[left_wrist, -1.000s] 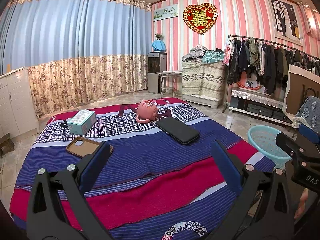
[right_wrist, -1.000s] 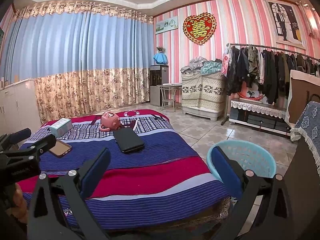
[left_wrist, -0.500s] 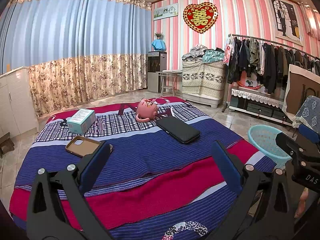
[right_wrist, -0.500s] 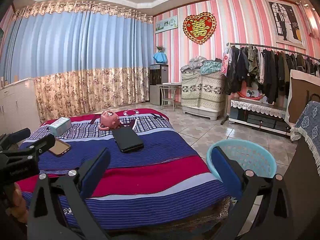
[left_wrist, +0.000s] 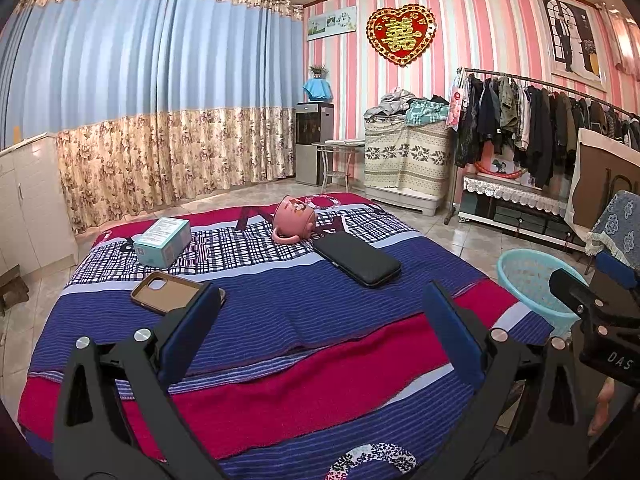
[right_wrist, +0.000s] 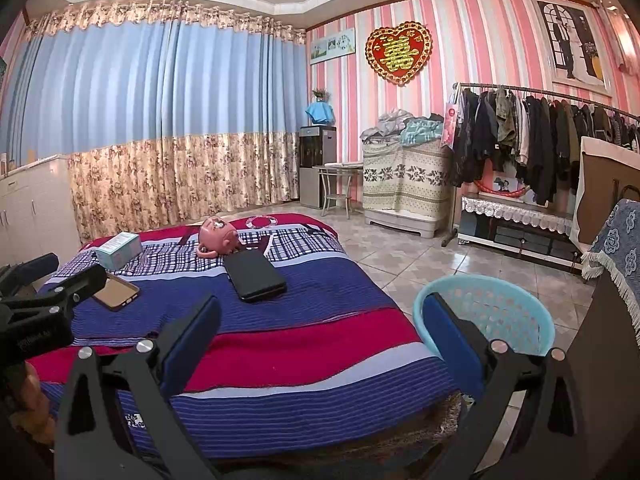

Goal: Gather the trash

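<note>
Both the left gripper [left_wrist: 320,332] and right gripper [right_wrist: 320,340] are held spread and empty over the near edge of the bed [left_wrist: 280,384]. Nearest lies the brown phone case [left_wrist: 168,292], to be taken by its rim; beyond, the black case [left_wrist: 356,260], box [left_wrist: 162,242] and pink pot [left_wrist: 294,220]. The basket [right_wrist: 492,316] stands right of the bed.

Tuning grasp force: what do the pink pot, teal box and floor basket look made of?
Pink pot: glossy, smooth sheen, probably ceramic or hard plastic; can't tell which. Teal box: matte printed cardboard, crisp folded edges. Basket: light blue moulded plastic, perforated lattice wall. Both tongs open, holding nothing.
</note>
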The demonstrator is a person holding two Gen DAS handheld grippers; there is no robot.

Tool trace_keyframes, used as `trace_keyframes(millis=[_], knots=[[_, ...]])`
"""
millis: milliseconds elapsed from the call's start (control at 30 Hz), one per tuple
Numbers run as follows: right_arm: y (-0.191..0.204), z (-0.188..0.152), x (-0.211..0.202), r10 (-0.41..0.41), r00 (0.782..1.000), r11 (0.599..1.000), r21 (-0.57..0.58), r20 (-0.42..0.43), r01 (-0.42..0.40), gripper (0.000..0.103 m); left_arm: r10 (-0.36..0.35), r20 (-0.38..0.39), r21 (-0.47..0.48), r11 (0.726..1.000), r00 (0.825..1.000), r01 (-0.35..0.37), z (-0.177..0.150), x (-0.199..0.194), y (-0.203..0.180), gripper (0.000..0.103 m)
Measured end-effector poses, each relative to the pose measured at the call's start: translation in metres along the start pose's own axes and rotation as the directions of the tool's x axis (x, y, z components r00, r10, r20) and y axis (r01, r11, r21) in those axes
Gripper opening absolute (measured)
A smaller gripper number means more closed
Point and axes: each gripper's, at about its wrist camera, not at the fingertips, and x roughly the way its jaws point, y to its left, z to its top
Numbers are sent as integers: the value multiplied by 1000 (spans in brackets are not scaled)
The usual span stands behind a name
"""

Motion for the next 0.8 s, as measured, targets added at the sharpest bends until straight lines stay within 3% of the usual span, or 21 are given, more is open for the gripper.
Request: trace_keyframes(millis=[800], knots=[[2,-11,8,6,1000,1000,-9,-12,-6,98,14,9,7,1000,1000,-14,-6,7,0,98]])
